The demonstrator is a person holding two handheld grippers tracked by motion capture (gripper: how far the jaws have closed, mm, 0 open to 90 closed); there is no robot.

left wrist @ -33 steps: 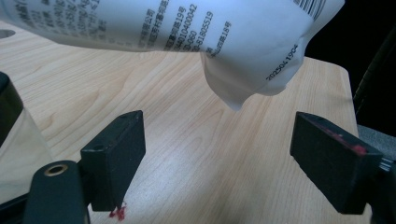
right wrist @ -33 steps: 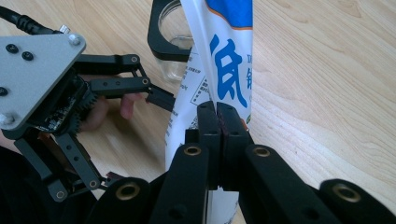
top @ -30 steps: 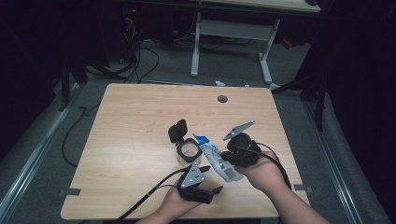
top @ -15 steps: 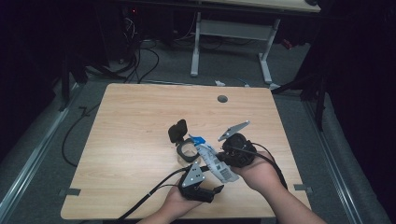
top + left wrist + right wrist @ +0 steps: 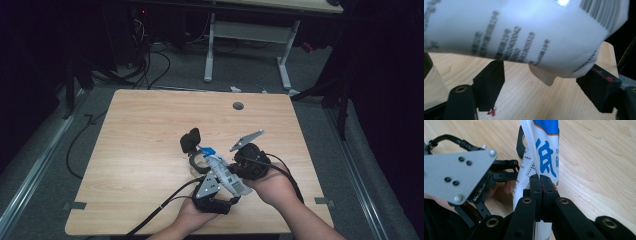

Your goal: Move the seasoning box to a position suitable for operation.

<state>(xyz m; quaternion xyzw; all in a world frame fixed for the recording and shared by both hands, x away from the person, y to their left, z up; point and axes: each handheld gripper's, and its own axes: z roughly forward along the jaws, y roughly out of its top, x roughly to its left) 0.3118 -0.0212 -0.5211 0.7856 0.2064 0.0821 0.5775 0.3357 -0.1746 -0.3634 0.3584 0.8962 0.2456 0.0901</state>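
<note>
At the lower centre of the high view, the right gripper [image 5: 239, 176] was clamped on a white pouch [image 5: 226, 175] with blue print, its jaws pressed together on the pouch's edge, as the right gripper view showed at lower centre [image 5: 541, 187]. The pouch [image 5: 541, 152] rose from those jaws toward the top of that frame. The left gripper [image 5: 220, 192], just below and left of the right one in the high view, had its jaws spread wide and had just been closing a little, with the pouch [image 5: 524, 32] hanging across the upper part of the left gripper view between the two black pads, which did not press on it. A black ring-shaped object [image 5: 196, 162] lay on the wooden table [image 5: 140, 130] just above the pouch, with a small black object [image 5: 190, 140] standing beside it.
</note>
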